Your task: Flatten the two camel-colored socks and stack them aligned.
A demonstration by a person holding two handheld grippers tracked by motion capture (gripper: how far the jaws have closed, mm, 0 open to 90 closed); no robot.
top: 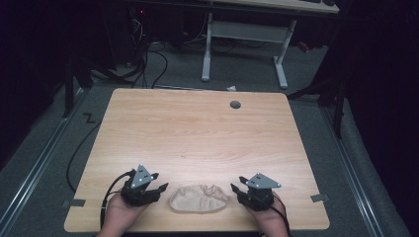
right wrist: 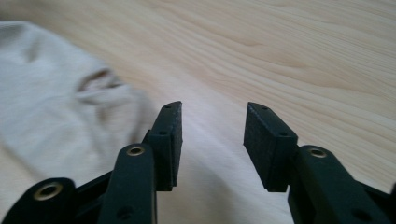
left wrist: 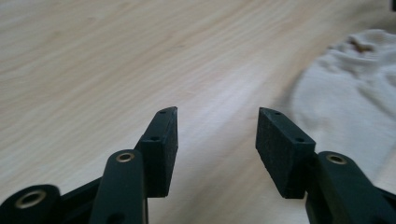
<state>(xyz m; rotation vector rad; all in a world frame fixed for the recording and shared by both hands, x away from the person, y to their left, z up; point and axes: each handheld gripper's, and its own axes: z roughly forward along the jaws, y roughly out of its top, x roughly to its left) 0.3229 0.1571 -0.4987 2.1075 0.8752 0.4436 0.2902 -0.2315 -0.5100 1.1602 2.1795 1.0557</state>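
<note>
A beige cloth [top: 199,199] lies bunched flat on the wooden table [top: 197,133] near its front edge, between my two hands. My left gripper [top: 159,181] sits just left of it, open with nothing between its jaws; in the left gripper view the cloth [left wrist: 355,88] lies off to the right of the gripper [left wrist: 217,114]. My right gripper [top: 236,183] is just right of the cloth, open and empty too. In the right gripper view the cloth [right wrist: 51,93] spreads to the left of the gripper [right wrist: 214,108]. Neither gripper touches the cloth.
A round cable hole [top: 235,104] sits near the table's far edge. Beyond the table stands a white desk frame [top: 244,44] on a grey floor, with cables [top: 148,59] at the back left. Tape tabs [top: 320,198] mark the table's front corners.
</note>
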